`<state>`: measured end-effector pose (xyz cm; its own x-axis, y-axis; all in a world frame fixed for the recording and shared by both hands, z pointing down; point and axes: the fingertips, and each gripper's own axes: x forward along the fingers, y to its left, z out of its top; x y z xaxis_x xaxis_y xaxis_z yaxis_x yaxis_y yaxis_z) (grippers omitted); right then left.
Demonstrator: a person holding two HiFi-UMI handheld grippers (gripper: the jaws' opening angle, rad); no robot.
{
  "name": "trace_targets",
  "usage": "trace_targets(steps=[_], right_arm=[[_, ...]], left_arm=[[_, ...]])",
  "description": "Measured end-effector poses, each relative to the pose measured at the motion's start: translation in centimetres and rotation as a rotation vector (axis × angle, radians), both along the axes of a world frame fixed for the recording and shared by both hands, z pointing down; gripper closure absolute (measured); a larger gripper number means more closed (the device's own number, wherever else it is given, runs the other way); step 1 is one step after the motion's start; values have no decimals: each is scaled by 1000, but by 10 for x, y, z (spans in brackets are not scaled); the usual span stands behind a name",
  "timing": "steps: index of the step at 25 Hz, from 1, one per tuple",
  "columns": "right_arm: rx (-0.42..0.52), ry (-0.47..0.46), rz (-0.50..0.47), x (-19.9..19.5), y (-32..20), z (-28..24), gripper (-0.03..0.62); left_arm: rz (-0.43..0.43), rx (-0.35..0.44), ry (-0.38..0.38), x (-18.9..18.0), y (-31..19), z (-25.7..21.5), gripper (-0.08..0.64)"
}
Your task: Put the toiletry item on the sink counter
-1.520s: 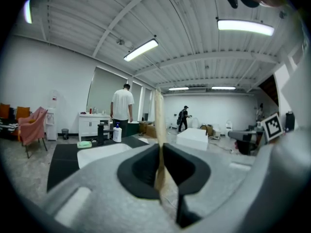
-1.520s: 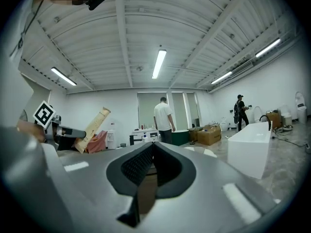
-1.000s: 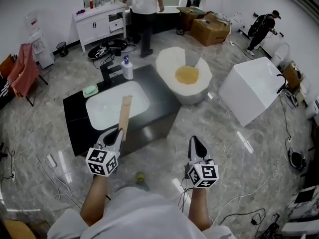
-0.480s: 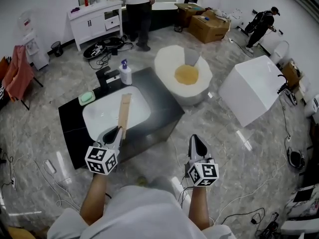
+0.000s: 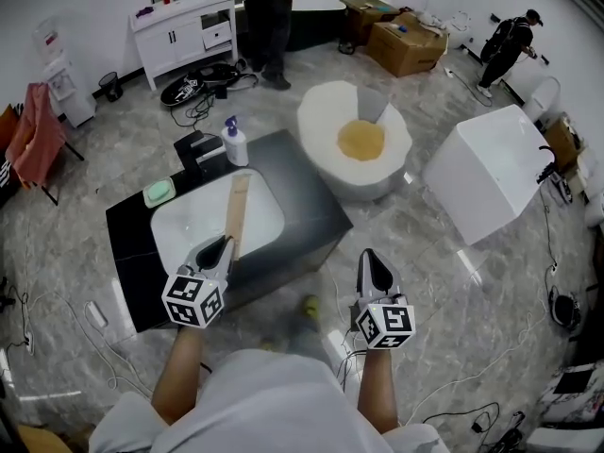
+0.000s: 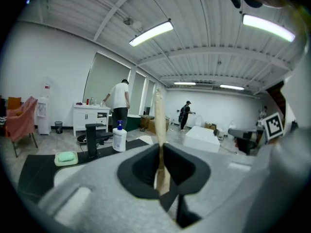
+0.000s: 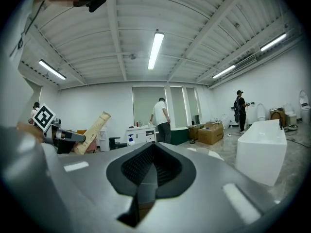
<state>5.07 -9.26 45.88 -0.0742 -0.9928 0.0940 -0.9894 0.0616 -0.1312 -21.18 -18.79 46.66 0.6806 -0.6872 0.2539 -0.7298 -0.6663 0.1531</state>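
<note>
Left claw is pinching the near end of the toiletry item, a long flat tan box. The jaws are pressed onto it from both sides and the rest sticks out forward and upward past the tips. Right claw is pressed together with nothing in it, level with the left one, off to its right and clear of the work. Ahead of and below the left claw is the black desk with the white basin sunk into it. In the head view the box's far end overlaps the basin, but the left gripper view shows it raised off everything, touching neither basin nor desk. Past the basin, ahead-left of the left claw, a green soap dish sits on the desk, with the black faucet and a white pump bottle at the far edge. Beyond those, ahead-right, are a round white tub on the floor and a person at a white cabinet, neither relevant. My read on status: pick is done and the item is in transit, so placement is not done. What's left is to lower it onto bare black desk rather than into the basin, spread the left claw and back off. The strip ahead-right of the claw looks the freest.
</note>
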Motion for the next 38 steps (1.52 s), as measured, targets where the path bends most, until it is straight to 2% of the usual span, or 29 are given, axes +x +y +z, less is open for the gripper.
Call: trace_targets(steps=[15, 26, 30, 34, 38], right_arm=[[-12, -1, -118, 112, -145, 14, 589], [-6, -19, -193, 152, -202, 25, 589], [5, -19, -200, 166, -212, 27, 589], [0, -20, -212, 172, -221, 32, 589], [3, -24, -226, 174, -233, 34, 589]], left_arm=[[-68, -62, -10, 121, -117, 25, 535], [-120, -139, -10, 173, -162, 57, 535], [-137, -153, -43, 188, -169, 71, 535], [-136, -176, -45, 203, -174, 88, 534], [-134, -206, -86, 212, -184, 113, 534]])
